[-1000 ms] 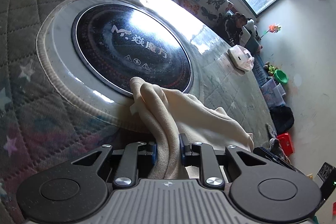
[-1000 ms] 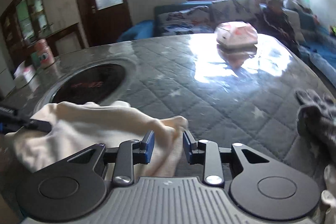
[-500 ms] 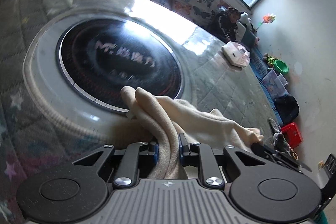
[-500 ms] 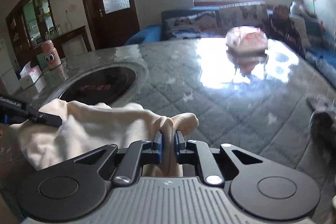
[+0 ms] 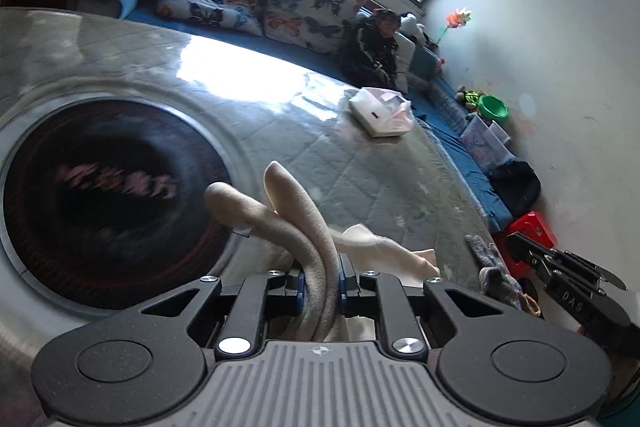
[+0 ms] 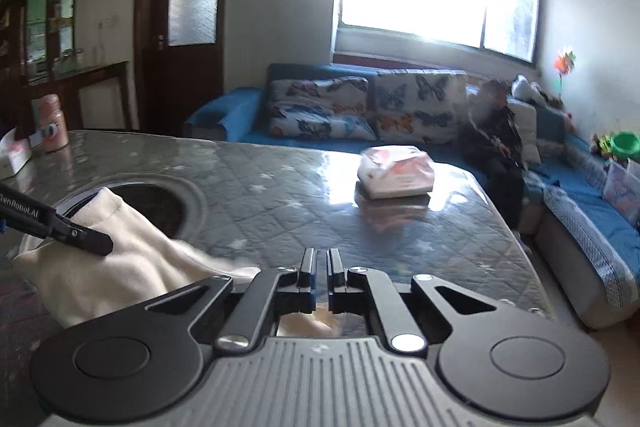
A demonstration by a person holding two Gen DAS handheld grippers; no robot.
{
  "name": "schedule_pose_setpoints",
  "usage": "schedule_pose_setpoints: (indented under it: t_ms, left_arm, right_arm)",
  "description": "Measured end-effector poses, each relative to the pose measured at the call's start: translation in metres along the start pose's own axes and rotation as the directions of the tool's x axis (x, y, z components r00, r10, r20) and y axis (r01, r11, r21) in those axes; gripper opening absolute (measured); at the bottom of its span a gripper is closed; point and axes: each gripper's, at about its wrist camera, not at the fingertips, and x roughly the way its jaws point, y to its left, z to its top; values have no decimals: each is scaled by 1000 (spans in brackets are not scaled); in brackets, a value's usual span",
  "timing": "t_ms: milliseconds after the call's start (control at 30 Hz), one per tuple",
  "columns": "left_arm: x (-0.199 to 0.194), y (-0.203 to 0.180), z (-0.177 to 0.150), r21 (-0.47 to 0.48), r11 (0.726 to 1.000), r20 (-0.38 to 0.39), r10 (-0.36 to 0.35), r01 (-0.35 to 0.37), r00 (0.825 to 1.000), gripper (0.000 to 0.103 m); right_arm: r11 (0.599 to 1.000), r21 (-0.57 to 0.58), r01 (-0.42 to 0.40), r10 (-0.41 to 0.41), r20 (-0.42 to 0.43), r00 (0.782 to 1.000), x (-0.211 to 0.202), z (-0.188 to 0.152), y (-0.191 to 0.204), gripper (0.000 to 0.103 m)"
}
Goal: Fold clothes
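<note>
A cream garment rises off the grey quilted table. In the left wrist view my left gripper is shut on a thick fold of it, and two rounded ends stick up beyond the pads. In the right wrist view the garment stretches from the left gripper at the far left down under my right gripper. The right jaws are shut, with cream cloth showing at the inner end of the pads. The right gripper also shows at the right edge of the left wrist view.
A round black hob is set into the table under the garment. A white tissue pack lies farther back, a grey garment at the table's right edge, a pink jar far left. A person sits on the blue sofa.
The right jaws closed on the garment's edge. Both grippers rose and lifted the cloth off the table; the left one also rolled and moved across.
</note>
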Motion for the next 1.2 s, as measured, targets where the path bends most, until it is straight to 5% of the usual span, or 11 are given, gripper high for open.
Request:
schedule_pose_setpoints:
  t_ms: [133, 233, 567, 700, 800, 1200]
  left_arm:
    - [10, -7, 4, 33, 999, -6, 16, -15, 1000, 16]
    - [12, 1, 2, 23, 999, -21, 38, -38, 999, 16]
    - [18, 14, -3, 21, 997, -43, 81, -80, 996, 16]
    - [22, 16, -5, 24, 996, -49, 90, -89, 995, 17]
    - [23, 14, -5, 34, 995, -50, 97, -95, 994, 17]
    - [20, -15, 10, 90, 995, -16, 43, -42, 999, 16]
  right_arm:
    - [996, 83, -23, 27, -53, 998, 16, -10, -16, 10]
    - [990, 136, -36, 48, -88, 995, 28, -29, -22, 33]
    - [954, 288, -83, 126, -136, 983, 60, -71, -30, 37]
    - [943, 323, -79, 121, -111, 986, 62, -75, -28, 35]
    - [946, 309, -101, 140, -104, 985, 62, -74, -23, 13]
    - [995, 97, -31, 31, -3, 1000, 25, -26, -10, 10]
